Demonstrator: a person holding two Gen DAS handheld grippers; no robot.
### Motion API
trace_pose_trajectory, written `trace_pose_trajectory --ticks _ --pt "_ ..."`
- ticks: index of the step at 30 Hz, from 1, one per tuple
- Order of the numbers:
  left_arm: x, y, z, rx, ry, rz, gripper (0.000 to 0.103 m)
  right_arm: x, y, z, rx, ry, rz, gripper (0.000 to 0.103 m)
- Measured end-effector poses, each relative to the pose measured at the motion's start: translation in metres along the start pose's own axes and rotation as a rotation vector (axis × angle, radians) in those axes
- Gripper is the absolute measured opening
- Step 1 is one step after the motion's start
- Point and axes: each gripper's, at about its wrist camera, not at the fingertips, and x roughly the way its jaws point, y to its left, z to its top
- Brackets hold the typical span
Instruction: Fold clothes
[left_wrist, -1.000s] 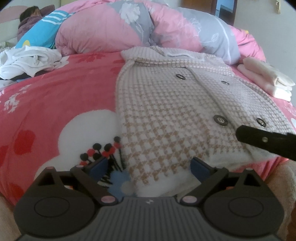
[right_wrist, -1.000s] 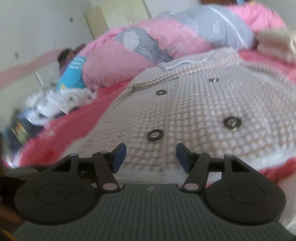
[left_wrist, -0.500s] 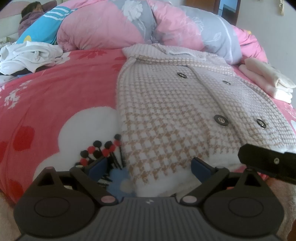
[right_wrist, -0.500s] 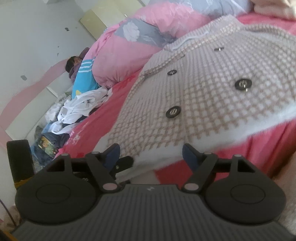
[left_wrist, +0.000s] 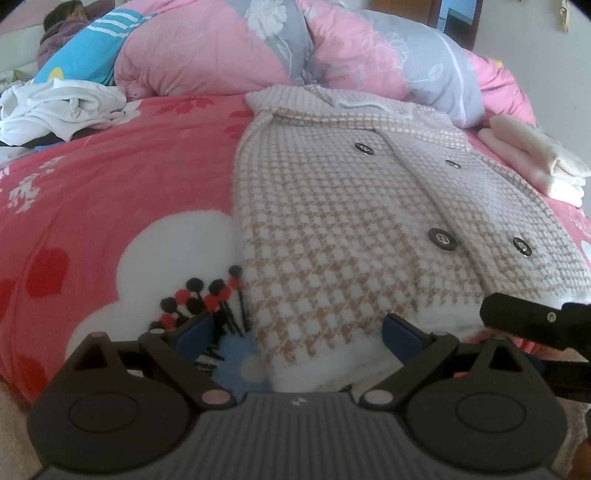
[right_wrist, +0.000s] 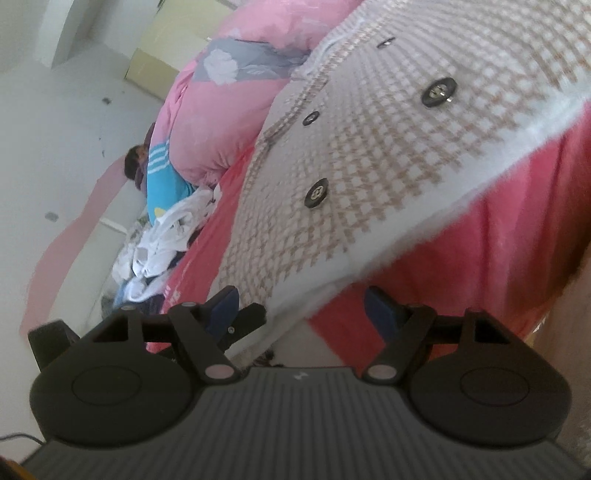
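Note:
A beige-and-white houndstooth coat with dark buttons lies flat, front up, on the pink flowered blanket. My left gripper is open at the near hem, its blue pads on either side of the hem's left corner without pressing it. My right gripper is open too and rolled to one side, with the coat's white hem edge just ahead between its fingers. One black finger of the right gripper shows beside the hem's right corner in the left wrist view.
A rolled pink-and-grey quilt lies across the back of the bed. A heap of white clothes is at the far left and a folded pink and cream stack at the right. A person lies at the back left.
The right gripper has rolled, sunk to the hem edge at the bed's front and spread its jaws wider. The left gripper has stayed in place.

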Motion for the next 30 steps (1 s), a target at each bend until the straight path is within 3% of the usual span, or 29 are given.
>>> trace_pose_trajectory --ticks 18,23,30 --pt "-0.002 0.002 -0.002 -0.001 -0.004 -0.008 0.099 0.003 -0.011 0.000 0.070 -0.002 0.021 0.075" --pt "-0.015 0.007 -0.008 0.026 -0.056 -0.094 0.099 0.003 -0.012 0.001 0.078 -0.003 0.021 0.075" --pt "-0.024 0.019 -0.016 0.048 -0.093 -0.155 0.097 0.003 -0.015 0.002 0.095 -0.004 0.037 0.075"
